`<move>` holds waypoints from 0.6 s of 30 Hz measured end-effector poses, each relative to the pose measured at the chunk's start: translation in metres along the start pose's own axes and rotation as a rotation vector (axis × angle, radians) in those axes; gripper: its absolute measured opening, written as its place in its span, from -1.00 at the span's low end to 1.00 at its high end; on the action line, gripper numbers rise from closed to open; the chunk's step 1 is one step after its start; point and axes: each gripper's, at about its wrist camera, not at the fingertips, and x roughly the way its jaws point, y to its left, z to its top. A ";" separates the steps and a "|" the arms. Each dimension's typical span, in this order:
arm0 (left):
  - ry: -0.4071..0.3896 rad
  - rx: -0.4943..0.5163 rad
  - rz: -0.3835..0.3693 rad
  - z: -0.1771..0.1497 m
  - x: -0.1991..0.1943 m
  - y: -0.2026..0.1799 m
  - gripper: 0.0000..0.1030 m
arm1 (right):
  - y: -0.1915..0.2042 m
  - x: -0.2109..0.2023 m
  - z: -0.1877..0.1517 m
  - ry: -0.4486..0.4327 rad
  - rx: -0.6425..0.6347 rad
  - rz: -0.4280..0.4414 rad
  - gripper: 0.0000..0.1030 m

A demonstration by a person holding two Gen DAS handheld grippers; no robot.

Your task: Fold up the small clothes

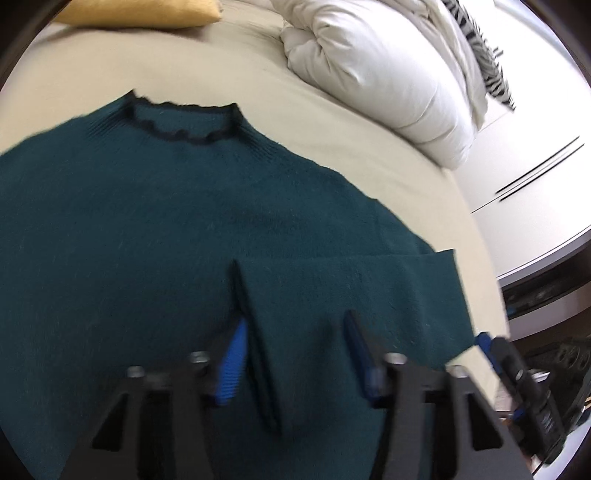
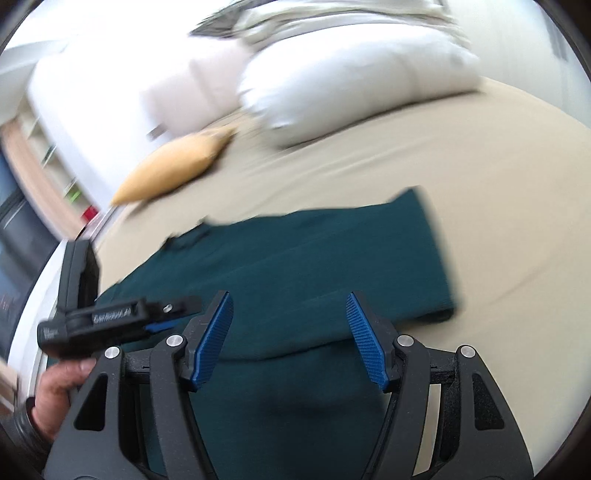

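Note:
A dark teal knit sweater [image 1: 155, 206] with a black-trimmed frilly collar [image 1: 181, 125] lies flat on the beige bed sheet [image 1: 295, 99]. One sleeve [image 1: 332, 295] is folded across the body. My left gripper [image 1: 295, 328] is open, low over the folded sleeve, its blue pads either side of the cuff edge. In the right wrist view the sweater [image 2: 295, 266] lies below my right gripper [image 2: 290, 306], which is open and empty above the fabric. The left gripper's body [image 2: 103, 317] shows at the left there, held by a hand [image 2: 59, 387].
A white duvet [image 1: 376, 66] is bunched at the far side of the bed, with a zebra-striped cloth [image 1: 484, 55] on it. A yellow cushion [image 1: 144, 13] lies at the head of the bed. The bed's edge [image 1: 476, 236] runs on the right, with white furniture [image 1: 535, 184] beyond.

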 end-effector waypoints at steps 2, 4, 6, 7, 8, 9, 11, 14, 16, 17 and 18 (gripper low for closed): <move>0.004 0.001 0.013 0.002 -0.001 0.000 -0.80 | -0.032 0.001 0.003 0.007 0.050 -0.032 0.21; -0.008 0.005 -0.008 0.002 -0.008 0.003 -0.82 | -0.061 0.007 0.017 0.000 0.103 -0.071 0.21; -0.046 0.020 0.008 0.003 -0.022 0.004 -0.83 | -0.085 0.007 0.021 -0.002 0.158 -0.087 0.21; -0.067 0.028 0.010 0.003 -0.030 0.005 -0.83 | -0.094 0.009 0.022 -0.003 0.182 -0.090 0.21; -0.091 0.034 0.009 0.003 -0.040 0.007 -0.84 | -0.100 0.009 0.018 -0.002 0.198 -0.093 0.21; -0.117 0.038 0.008 0.004 -0.050 0.009 -0.84 | -0.102 0.014 0.019 0.003 0.204 -0.096 0.21; -0.178 0.044 0.016 0.007 -0.072 0.017 -0.84 | -0.098 0.027 0.022 0.014 0.196 -0.108 0.21; -0.224 0.021 0.054 0.010 -0.091 0.046 -0.84 | -0.089 0.042 0.035 0.036 0.166 -0.106 0.20; -0.215 -0.022 0.078 0.009 -0.089 0.070 -0.84 | -0.083 0.048 0.037 0.054 0.146 -0.108 0.20; -0.208 -0.043 0.087 0.007 -0.087 0.079 -0.84 | -0.078 0.059 0.044 0.064 0.143 -0.112 0.20; -0.203 -0.059 0.094 0.005 -0.084 0.088 -0.84 | -0.069 0.068 0.044 0.073 0.140 -0.113 0.20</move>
